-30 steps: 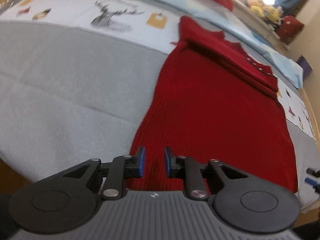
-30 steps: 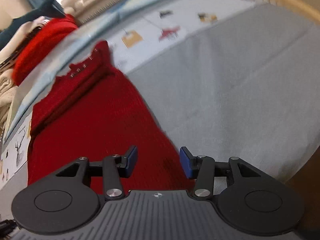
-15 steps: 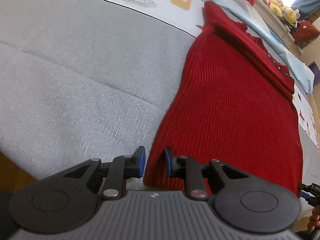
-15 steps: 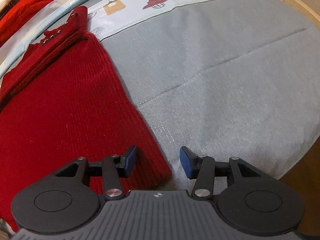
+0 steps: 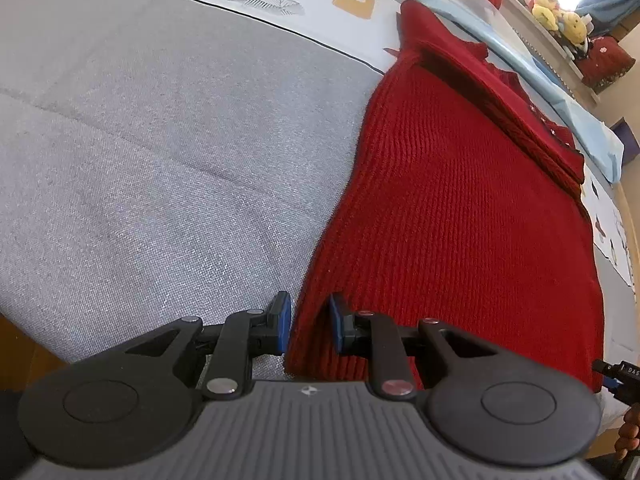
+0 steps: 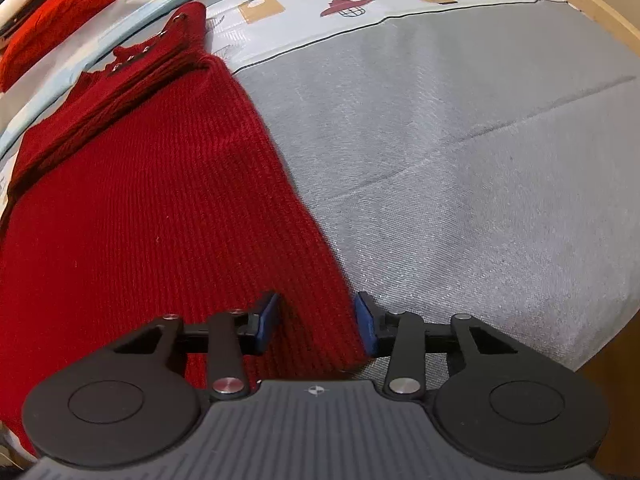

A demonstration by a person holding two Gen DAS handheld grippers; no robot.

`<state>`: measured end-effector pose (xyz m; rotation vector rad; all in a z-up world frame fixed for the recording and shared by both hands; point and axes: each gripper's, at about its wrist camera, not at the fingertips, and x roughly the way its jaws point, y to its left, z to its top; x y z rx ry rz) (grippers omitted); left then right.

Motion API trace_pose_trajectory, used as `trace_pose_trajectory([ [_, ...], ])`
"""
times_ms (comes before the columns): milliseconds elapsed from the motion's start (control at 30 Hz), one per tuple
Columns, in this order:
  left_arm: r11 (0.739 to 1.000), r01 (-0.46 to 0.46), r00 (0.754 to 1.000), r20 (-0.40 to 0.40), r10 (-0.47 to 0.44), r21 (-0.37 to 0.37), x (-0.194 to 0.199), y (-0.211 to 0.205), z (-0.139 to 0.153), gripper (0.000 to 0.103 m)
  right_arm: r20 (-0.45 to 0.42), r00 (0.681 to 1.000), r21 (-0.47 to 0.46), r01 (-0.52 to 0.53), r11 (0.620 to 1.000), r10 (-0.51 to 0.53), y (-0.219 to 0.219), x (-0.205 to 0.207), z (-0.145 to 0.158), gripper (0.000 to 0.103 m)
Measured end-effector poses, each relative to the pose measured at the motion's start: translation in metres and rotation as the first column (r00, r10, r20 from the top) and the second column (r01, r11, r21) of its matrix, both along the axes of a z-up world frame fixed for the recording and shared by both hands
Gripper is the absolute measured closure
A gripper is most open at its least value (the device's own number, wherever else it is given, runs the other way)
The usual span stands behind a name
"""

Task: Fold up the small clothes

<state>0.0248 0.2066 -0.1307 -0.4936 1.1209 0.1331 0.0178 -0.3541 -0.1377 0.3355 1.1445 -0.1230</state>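
Red knit garment [image 5: 460, 216] lies flat on the grey bedcover [image 5: 140, 140]. My left gripper [image 5: 308, 326] stands narrowly parted over its near left corner, perhaps not pinching; my right gripper [image 6: 316, 322], wider and just closing, straddles its right corner, pads clear.

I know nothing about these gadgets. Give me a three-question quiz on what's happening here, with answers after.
1. True or false: the red sweater lies flat on a grey cover.
2. Which part of the sweater sits between the jaws of the left gripper? A) collar B) a near corner of the hem C) a button
3. Fill in: between the jaws of the right gripper lies the sweater's other near ____.

Key: 1 true; 2 B; 3 corner. The right jaws have just been closing, with fabric between them; neither pair is visibly pinching yet.
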Motion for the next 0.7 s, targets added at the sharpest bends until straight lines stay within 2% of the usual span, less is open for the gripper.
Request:
trace_pose_trajectory([
  [267,1.000,0.010,1.000,0.004,-0.010,0.008,0.002,-0.002,-0.001,0.080,0.001,1.000,-0.014,0.005,1.000,-0.005,0.005,0.004,-0.002,0.061],
  [333,1.000,0.005,1.000,0.005,-0.005,0.000,0.001,-0.001,-0.002,0.080,0.004,1.000,-0.009,0.001,1.000,-0.001,0.005,0.004,-0.002,0.067],
  [400,1.000,0.014,1.000,0.008,-0.014,-0.004,0.001,0.000,-0.001,0.084,0.008,1.000,0.004,-0.008,1.000,0.008,0.005,0.004,-0.003,0.081],
  [433,1.000,0.014,1.000,0.011,-0.013,-0.022,0.001,0.002,0.000,0.088,0.012,1.000,0.015,-0.012,1.000,0.011,0.005,0.003,-0.002,0.084],
  [567,0.991,-0.037,0.999,0.011,0.039,-0.131,-0.003,0.011,0.000,0.086,0.018,1.000,0.064,0.021,0.998,-0.022,-0.003,0.002,-0.001,0.084],
  [700,0.994,-0.015,1.000,-0.002,0.015,-0.104,0.001,0.005,-0.004,0.084,0.008,1.000,0.064,0.027,0.998,-0.027,-0.003,0.003,-0.005,0.081],
])
